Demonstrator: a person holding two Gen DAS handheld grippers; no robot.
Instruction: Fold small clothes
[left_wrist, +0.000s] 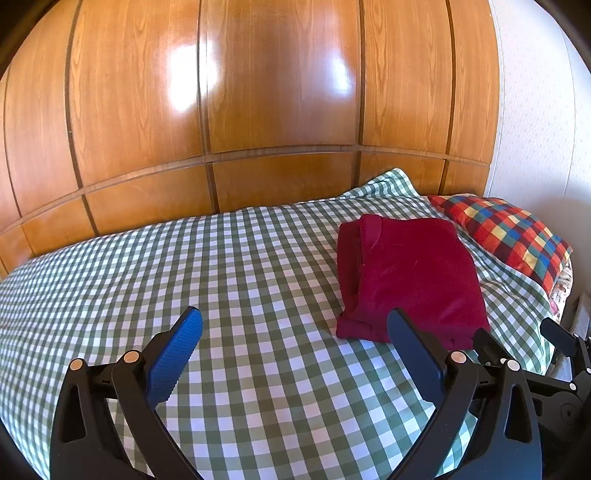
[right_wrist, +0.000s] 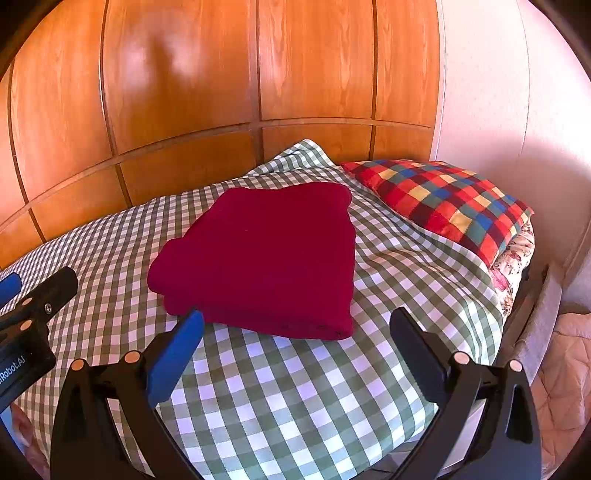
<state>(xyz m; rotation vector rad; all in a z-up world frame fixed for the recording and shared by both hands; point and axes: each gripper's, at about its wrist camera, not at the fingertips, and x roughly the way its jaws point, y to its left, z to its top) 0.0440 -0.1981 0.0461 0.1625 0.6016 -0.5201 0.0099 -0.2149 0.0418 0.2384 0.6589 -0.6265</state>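
dark-red folded knit garment (right_wrist: 266, 254) lies squared beside checked pillow (right_wrist: 447, 203) | likely finished | left gripper (left_wrist: 295, 325), right gripper (right_wrist: 295, 325) jaws released, empty

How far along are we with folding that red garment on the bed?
Done: the red garment lies folded into a compact stack on the checked bedspread, beside the patchwork pillow. In hand: nothing; the left gripper and right gripper are both open, off the cloth. Left: no other unfolded clothing is visible.
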